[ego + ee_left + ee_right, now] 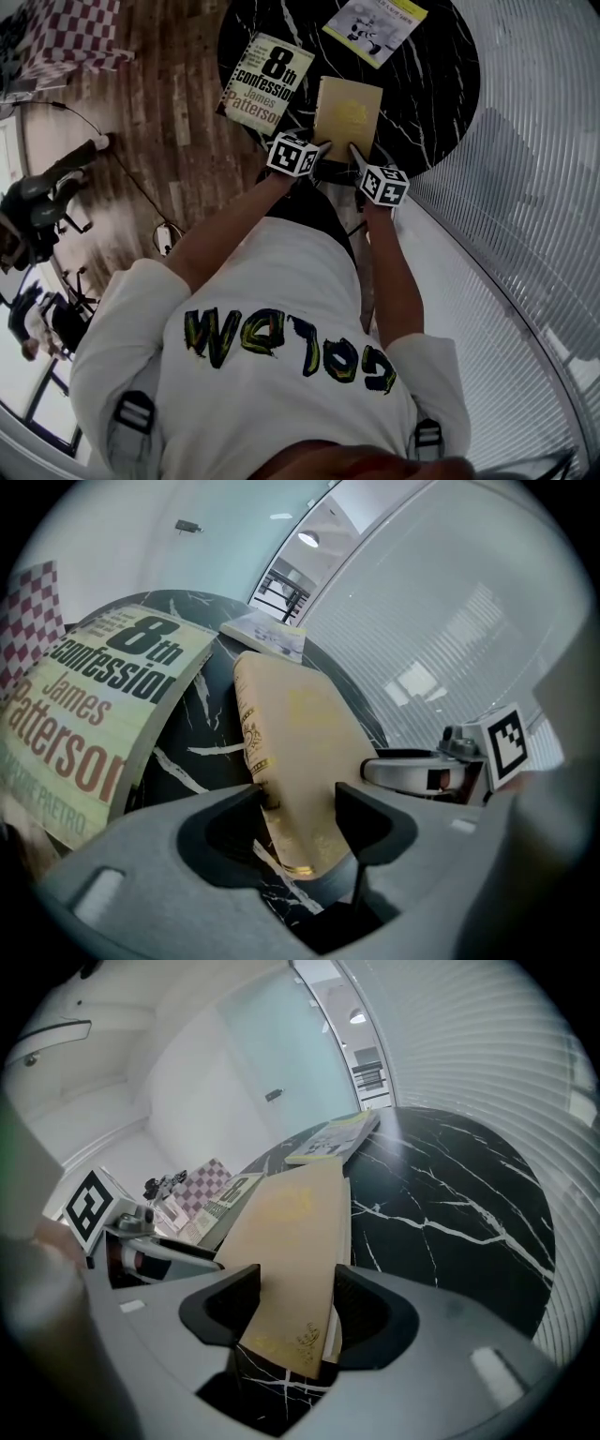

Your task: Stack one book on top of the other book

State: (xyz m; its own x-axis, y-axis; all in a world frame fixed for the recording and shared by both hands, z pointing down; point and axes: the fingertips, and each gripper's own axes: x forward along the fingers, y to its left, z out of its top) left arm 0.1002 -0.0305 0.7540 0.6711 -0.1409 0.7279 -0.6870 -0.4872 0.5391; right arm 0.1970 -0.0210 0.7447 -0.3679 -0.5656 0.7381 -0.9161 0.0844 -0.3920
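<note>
- The wooden floor (178, 122) is made of brown, grainy planks.
- The round table (441, 84) has a smooth, glossy black stone top crossed by thin white veins.
- The paperback (262, 80) is a flat, pale cream rectangle with heavy black and orange lettering. It lies at the table's left side and hangs partly over the rim.
- The pale booklet (375, 28) is thin and yellow-edged, with a dark drawing on its cover. It lies at the far side of the table, well apart from the other two.
- The gold book (347, 112) is a matt tan hardcover, thicker than the others. It has a faint gilt emblem on its cover and gilt ornament down its spine. It sits at the table's near edge, just right of the paperback without touching it.
- The left gripper (300, 803) is moulded grey plastic with dark pads. Its jaws are clamped across the thickness of the gold book's near left corner.
- The right gripper (295, 1302) is built the same way and is clamped on the near right corner.
- Each marker cube (292, 155) is white with black squares.
</note>
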